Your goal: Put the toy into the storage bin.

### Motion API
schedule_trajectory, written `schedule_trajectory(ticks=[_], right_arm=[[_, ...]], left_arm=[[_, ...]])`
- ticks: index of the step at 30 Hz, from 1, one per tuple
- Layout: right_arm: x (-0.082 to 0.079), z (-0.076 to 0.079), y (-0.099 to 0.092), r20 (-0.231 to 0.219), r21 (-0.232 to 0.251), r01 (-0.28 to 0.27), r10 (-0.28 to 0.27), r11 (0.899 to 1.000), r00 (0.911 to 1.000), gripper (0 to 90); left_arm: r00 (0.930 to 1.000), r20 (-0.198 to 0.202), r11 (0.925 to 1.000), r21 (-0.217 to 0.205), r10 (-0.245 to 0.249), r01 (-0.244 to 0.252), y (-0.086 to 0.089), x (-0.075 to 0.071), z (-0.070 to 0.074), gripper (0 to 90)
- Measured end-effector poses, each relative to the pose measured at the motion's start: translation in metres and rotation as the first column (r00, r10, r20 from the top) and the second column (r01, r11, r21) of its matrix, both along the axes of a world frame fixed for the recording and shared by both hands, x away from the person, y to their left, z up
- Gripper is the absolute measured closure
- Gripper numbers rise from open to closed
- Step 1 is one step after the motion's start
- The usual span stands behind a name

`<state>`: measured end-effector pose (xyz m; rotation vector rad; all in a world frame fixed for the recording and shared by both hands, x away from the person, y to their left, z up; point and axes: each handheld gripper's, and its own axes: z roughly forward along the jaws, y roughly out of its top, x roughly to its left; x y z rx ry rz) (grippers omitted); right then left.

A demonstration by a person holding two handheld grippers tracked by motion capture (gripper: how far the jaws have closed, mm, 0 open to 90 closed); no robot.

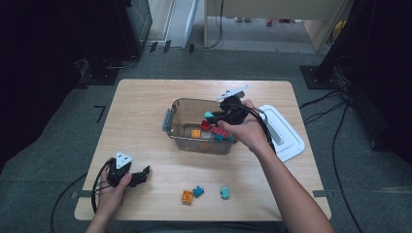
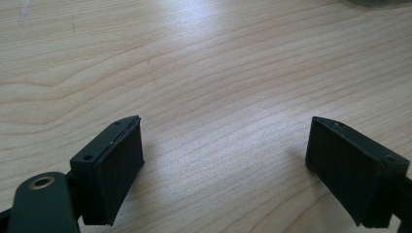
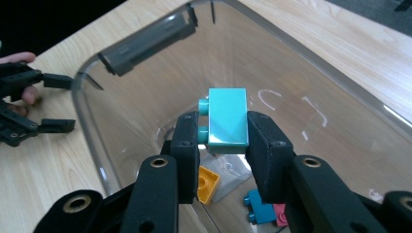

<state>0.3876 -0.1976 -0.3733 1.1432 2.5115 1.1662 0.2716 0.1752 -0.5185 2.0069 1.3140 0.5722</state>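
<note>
Teal brick (image 3: 227, 118) half behind fingers (image 3: 187, 145)

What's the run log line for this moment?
right gripper: holds teal brick over clear bin | left gripper: open, on table | loose bricks: three

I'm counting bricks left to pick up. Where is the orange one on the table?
High view: the orange brick lies near the table's front edge, touching a blue brick, with a teal brick to its right.
</note>
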Motion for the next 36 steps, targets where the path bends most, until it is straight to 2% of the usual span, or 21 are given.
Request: schedule_trajectory(ticks=[3, 6, 9, 15, 23, 26, 28, 33, 36], right_arm=[[0.004, -0.004, 0.000, -0.019, -0.010, 0.017, -0.017, 1.000, 0.9997, 67.6], [0.007, -0.007, -0.001, -0.060, -0.026, 0.038, -0.040, 0.999, 0.9974, 67.6], [0.009, -0.009, -0.001, -0.071, -0.045, 0.049, -0.052, 0.998, 0.9961, 67.6], [0.009, -0.011, -0.001, -0.090, -0.064, 0.033, -0.039, 0.997, 0.9952, 66.6], [0.006, -0.008, -0.002, -0.074, -0.059, 0.033, -0.037, 0.998, 0.9966, 55.1], [0.003, -0.005, -0.002, -0.058, -0.043, 0.037, -0.039, 0.998, 0.9975, 44.8], [0.000, -0.002, -0.003, -0.030, -0.034, 0.052, -0.053, 0.998, 0.9982, 37.5], [-0.010, 0.006, -0.005, -0.011, 0.000, 0.018, -0.018, 1.000, 0.9998, 24.5], [-0.019, 0.010, -0.005, 0.014, 0.011, 0.001, -0.001, 1.000, 0.9999, 21.2]], left_arm=[[1.0000, 0.000, 1.0000, 0.000, 0.000, 0.000, 0.000, 0.000, 0.000, 13.5], [1.0000, 0.000, 1.0000, 0.000, 0.000, 0.000, 0.000, 0.000, 0.000, 13.5], [1.0000, 0.000, 1.0000, 0.000, 0.000, 0.000, 0.000, 0.000, 0.000, 13.5], [1.0000, 0.000, 1.0000, 0.000, 0.000, 0.000, 0.000, 0.000, 0.000, 13.5], [1.0000, 0.000, 1.0000, 0.000, 0.000, 0.000, 0.000, 0.000, 0.000, 13.5], [1.0000, 0.000, 1.0000, 0.000, 0.000, 0.000, 0.000, 0.000, 0.000, 13.5], [1.0000, 0.000, 1.0000, 0.000, 0.000, 0.000, 0.000, 0.000, 0.000, 13.5], [1.0000, 0.001, 1.0000, 0.001, -0.001, 0.001, 0.000, 0.000, 0.000, 13.5], [1.0000, 0.001, 1.0000, 0.001, -0.001, 0.001, 0.000, 0.000, 0.000, 13.5]])
